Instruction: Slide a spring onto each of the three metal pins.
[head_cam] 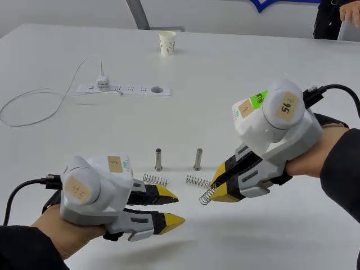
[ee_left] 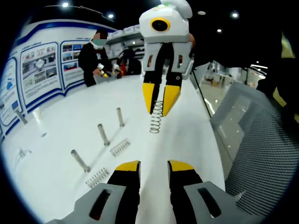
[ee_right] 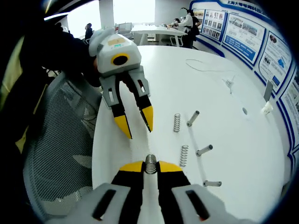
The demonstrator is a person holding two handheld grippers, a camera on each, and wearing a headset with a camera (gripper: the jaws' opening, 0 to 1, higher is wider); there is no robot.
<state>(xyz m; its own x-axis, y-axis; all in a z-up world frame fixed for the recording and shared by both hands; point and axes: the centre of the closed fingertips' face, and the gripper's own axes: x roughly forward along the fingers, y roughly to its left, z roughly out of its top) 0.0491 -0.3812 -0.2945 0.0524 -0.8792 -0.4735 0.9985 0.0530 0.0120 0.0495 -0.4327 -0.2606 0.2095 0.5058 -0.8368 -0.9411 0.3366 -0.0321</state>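
Since the spring point(head_cam: 207, 194) looks light, bendy and apt to flick free, the right tool point(head_cam: 218, 189) pinches one end, toward the near edge of the bench point(head_cam: 225, 84) beside the pins point(head_cam: 198, 159); the free end needs steadying. Meanwhile the left tool point(head_cam: 179, 208) gapes, empty.

A broad white desk point(head_cam: 270, 230) carries a power strip point(head_cam: 124, 89), a looping white cable point(head_cam: 39, 91) and a paper cup point(head_cam: 167, 43) toward its far side. Blue-framed display boards point(ee_left: 39, 65) line the wall, with small ceiling spotlights point(ee_left: 65, 4) above. A grey mesh chair point(ee_left: 261, 140) stands just beside the desk — a person point(ee_left: 95, 56) stands farther off.
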